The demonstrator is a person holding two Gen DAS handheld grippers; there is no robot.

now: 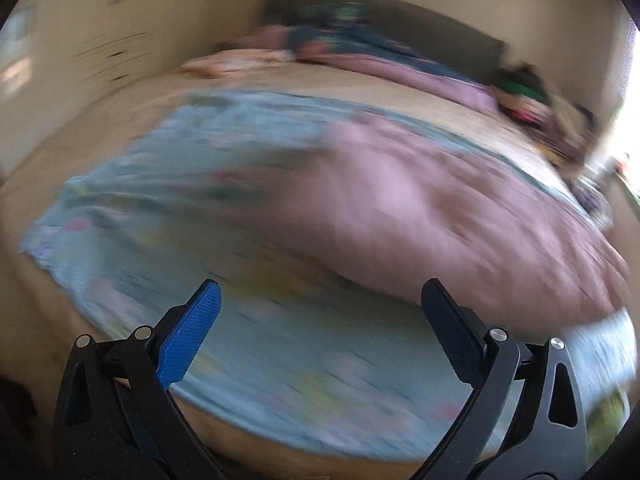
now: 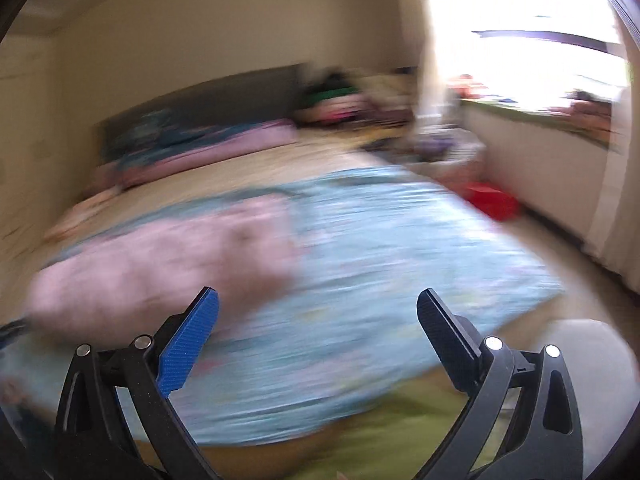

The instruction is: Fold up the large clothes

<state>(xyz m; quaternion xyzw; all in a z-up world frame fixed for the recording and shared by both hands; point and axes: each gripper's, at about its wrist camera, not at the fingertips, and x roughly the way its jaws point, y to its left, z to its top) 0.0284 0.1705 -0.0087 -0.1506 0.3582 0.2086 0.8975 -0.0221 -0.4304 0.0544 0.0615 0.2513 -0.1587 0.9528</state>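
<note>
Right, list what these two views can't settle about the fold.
- Light blue sheet: print smeared by motion blur, both views.
- Pink garment: type and edges lost to blur; right wrist view too.
- Sheet's near edge: hidden behind the open left gripper and right gripper.

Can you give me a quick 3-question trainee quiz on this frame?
1. True or false: the left gripper is shut on the blue blanket.
2. What lies on the blue blanket? A) pink blanket B) red box C) pillow
3. Fill in: the right gripper has its jaws ____.

Key: 1 false, both grippers are open and hold nothing. 2 A. 3 open.
</note>
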